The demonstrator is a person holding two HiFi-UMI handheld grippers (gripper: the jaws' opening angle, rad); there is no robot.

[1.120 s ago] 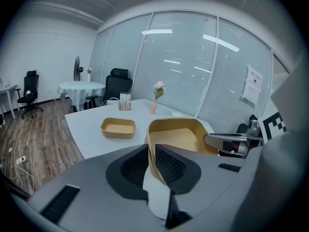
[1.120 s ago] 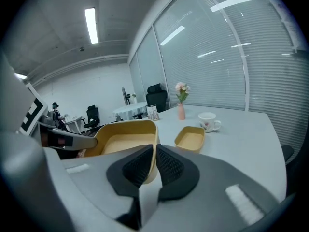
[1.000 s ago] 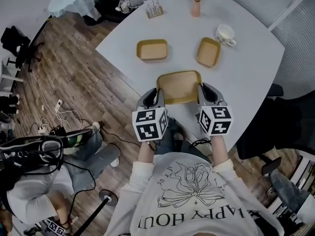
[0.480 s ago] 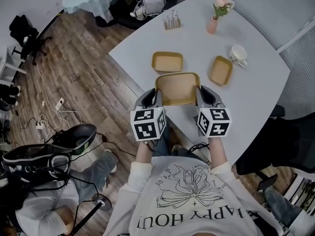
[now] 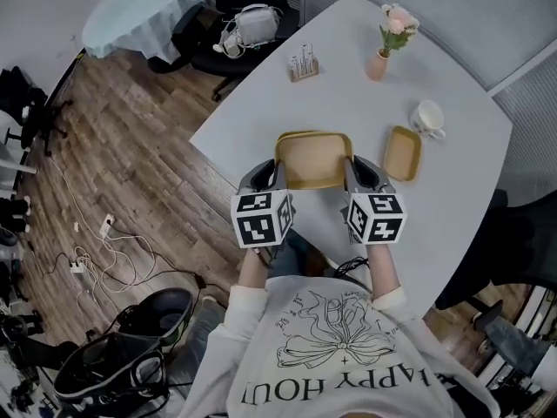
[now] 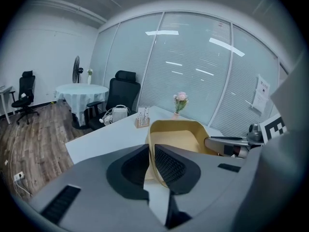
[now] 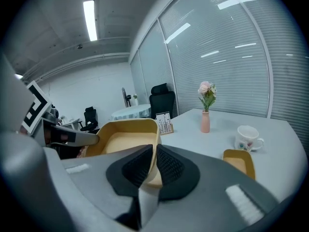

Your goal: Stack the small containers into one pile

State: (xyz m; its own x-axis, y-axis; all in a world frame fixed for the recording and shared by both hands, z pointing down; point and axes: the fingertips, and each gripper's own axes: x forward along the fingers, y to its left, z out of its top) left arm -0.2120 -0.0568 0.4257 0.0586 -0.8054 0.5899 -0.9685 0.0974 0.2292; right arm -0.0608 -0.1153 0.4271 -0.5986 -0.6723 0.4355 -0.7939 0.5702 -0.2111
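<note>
Both grippers have carried the large container point(image 5: 315, 159) farther across the white table point(image 5: 252, 116). The small container point(image 5: 403, 153), earlier well beyond its far right corner, now lies just beside its right wall. A second small container, seen beyond the large container's far rim half a second ago, is out of sight in the head view.

The large container is a tan, empty, rounded rectangular tray, held level with its open side up. Whether its base touches the table cannot be told.

The left gripper point(image 5: 280, 167) is clamped on the large container's left wall; the left gripper view shows the thin wall pinched between the two ribbed pads point(image 6: 166, 166). The right gripper point(image 5: 352, 167) is clamped on its right wall in the same manner, as the right gripper view confirms point(image 7: 155, 151).

Beyond the large container's right corner, past the small container, stands a white cup point(image 5: 428, 117). Well beyond its far rim stand a pink vase with flowers point(image 5: 379, 62) and a small rack point(image 5: 303, 65). Far beyond its left corner, off the table, is a black chair with a white bag point(image 5: 252, 23).
</note>
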